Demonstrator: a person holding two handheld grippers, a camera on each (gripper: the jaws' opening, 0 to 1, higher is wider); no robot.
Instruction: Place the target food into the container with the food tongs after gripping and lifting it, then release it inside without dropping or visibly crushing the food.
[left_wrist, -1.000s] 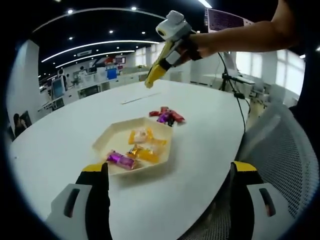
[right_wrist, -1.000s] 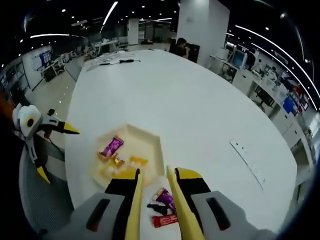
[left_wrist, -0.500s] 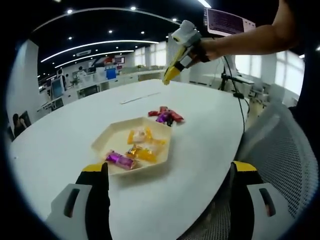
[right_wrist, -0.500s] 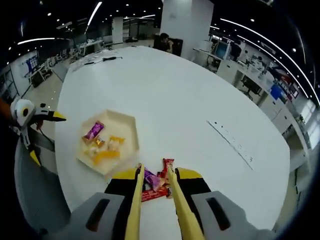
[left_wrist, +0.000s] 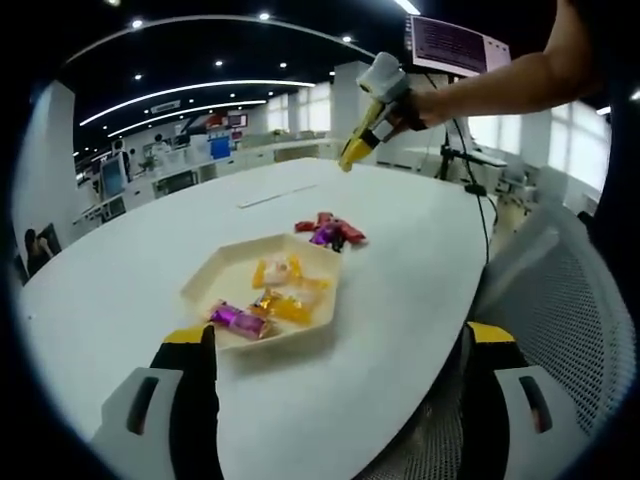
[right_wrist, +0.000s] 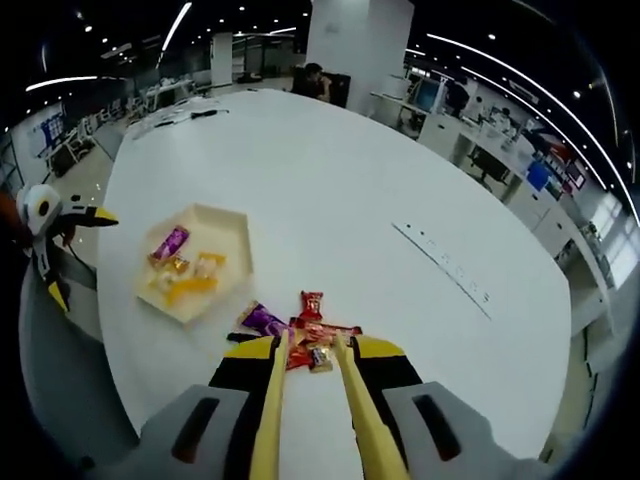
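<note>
Candies (right_wrist: 300, 330) sit in a loose pile just beside the hexagonal tray (right_wrist: 238, 262); right gripper (right_wrist: 310, 352) hovers above them, tongs narrowly parted, holding nothing. Left gripper (left_wrist: 340, 345) wide open, idle near the tray. Pick one edge wrapper, close gently.

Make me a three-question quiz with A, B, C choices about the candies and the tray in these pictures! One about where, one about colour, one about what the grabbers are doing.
1. Where does the loose pile of candies lie?
A. Inside the tray
B. On the white table beside the tray
C. On a chair

2. What colour is the tray?
A. Cream
B. Blue
C. Black

3. How do the left gripper's jaws stand?
A. Shut on a candy
B. Shut on the tray
C. Wide apart, holding nothing

Answers: 1 B, the pile rests on the table, apart from the tray's rim. 2 A, its walls look pale cream in both views. 3 C, in the left gripper view the left gripper has its two jaws far apart with nothing held between them.
</note>
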